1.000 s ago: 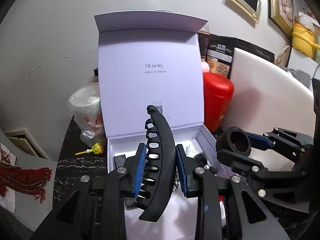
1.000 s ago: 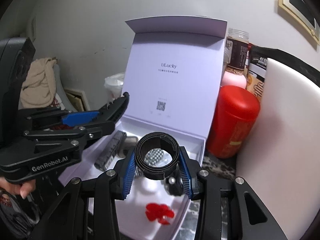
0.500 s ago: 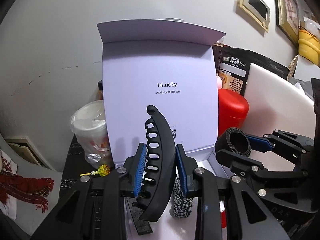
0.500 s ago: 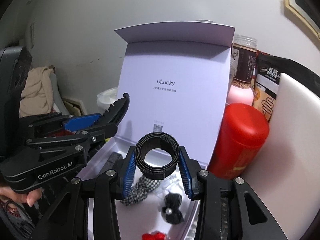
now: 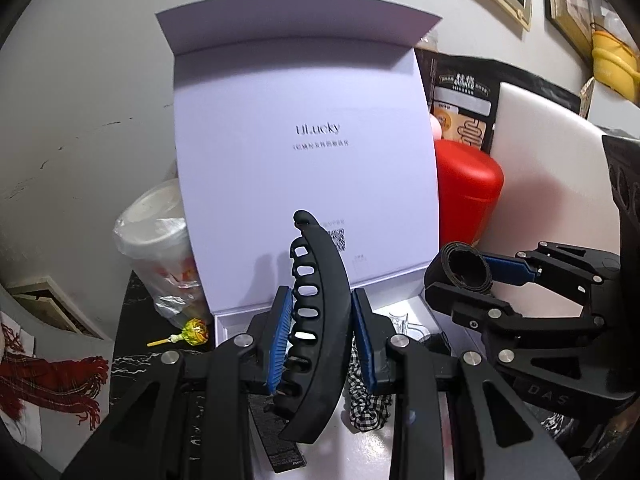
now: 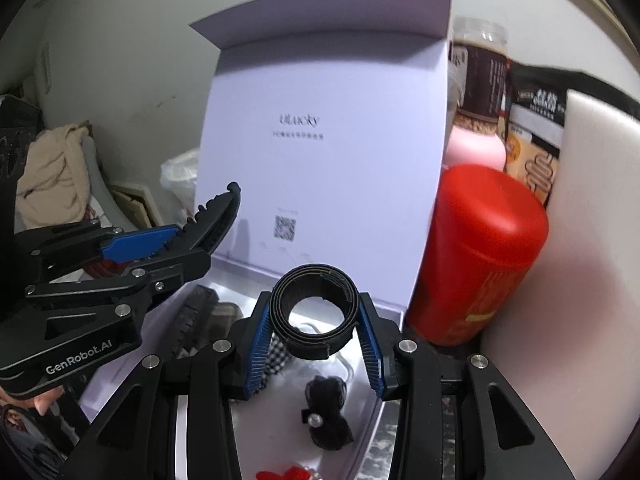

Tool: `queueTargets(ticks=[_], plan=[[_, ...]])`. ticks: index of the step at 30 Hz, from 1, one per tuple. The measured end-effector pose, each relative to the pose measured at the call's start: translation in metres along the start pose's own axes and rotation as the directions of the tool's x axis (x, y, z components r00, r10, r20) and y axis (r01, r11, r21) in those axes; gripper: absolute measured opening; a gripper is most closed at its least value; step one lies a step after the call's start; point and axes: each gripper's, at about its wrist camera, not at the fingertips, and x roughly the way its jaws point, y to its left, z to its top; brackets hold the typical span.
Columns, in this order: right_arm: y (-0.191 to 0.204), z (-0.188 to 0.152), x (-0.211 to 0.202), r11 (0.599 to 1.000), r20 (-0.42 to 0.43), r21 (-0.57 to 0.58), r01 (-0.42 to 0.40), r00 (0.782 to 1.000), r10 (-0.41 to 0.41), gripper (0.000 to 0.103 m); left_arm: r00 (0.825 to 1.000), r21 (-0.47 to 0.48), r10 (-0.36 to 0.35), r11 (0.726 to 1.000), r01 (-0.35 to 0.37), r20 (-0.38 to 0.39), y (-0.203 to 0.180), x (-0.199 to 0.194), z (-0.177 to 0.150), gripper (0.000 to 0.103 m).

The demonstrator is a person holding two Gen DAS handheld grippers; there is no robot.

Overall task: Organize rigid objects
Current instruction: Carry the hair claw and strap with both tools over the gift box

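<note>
A long curved black hair clip (image 5: 316,320) stands upright between the blue pads of my left gripper (image 5: 322,334), which is shut on it. My right gripper (image 6: 314,330) is shut on a rolled black strap ring (image 6: 314,312). Both hang over the tray of an open white box (image 6: 394,314) whose lid (image 5: 304,152) stands upright behind. From the left wrist view the right gripper (image 5: 460,276) shows at the right with the ring (image 5: 466,266). The right wrist view shows the left gripper (image 6: 192,240) at the left with the clip (image 6: 218,216). In the tray lie a checked scrunchie (image 5: 368,404), a black bow clip (image 6: 328,404) and a dark brush (image 6: 192,320).
A red canister (image 6: 480,252) stands right of the box, a white board (image 5: 548,184) beside it. Behind are a jar (image 6: 480,80) and a black snack bag (image 5: 464,100). Left of the box sit a bagged white cup (image 5: 160,240) and a yellow lollipop (image 5: 192,330) on dark marble.
Both grippers moved nearer the box and lower, still holding their items. The lid now looms larger and less of the tray shows below.
</note>
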Motion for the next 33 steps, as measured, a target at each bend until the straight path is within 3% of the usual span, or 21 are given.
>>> queueTargets(ticks=[11,33], plan=[[-0.01,-0.014,0.025,1.0,-0.087,0.023,0.006,0.996,-0.004,0.04,0.997,0.037,-0.011,0.999,0.014,-0.083,-0.01,0.027,-0.01,0.029],[0.003,-0.02,0.059,1.0,-0.145,-0.002,0.031,0.989,-0.031,0.04,0.981,0.093,-0.005,0.995,0.024,-0.196,-0.026,0.073,-0.017,0.029]])
